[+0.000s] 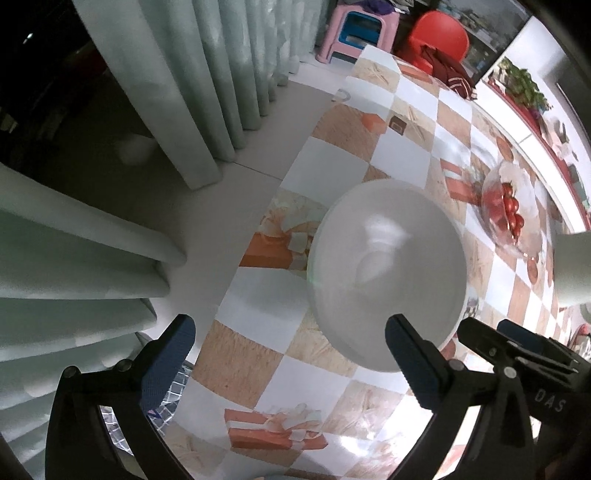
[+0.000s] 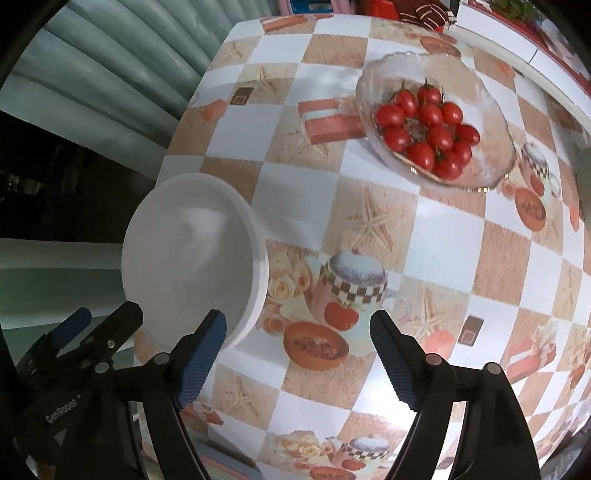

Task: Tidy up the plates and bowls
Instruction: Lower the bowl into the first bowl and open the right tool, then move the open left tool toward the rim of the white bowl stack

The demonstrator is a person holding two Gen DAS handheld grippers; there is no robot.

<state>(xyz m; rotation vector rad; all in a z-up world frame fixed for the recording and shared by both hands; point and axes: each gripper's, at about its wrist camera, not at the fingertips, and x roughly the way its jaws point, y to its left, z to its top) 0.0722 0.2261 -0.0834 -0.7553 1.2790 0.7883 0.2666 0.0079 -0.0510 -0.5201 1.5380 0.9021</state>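
A white bowl [image 1: 388, 273] stands upright near the left edge of the checkered table [image 1: 332, 166]. My left gripper [image 1: 291, 354] points down over it, open wide, with its right finger [image 1: 410, 365] above the bowl's near rim and nothing between the pads. In the right wrist view the same white bowl [image 2: 192, 254] lies at lower left, and its rim looks doubled. My right gripper [image 2: 299, 350] is open over bare tablecloth, its left finger [image 2: 203, 354] just beside the bowl's rim. Each view shows one finger of the other gripper [image 1: 491, 339] [image 2: 107, 325].
A glass bowl of cherry tomatoes [image 2: 436, 122] [image 1: 509, 210] sits further back on the table. The table edge [image 1: 236, 266] drops to the floor, with pale curtains [image 1: 207, 74] close by. A red chair [image 1: 439, 37] and a pink stool [image 1: 358, 26] stand beyond the far end.
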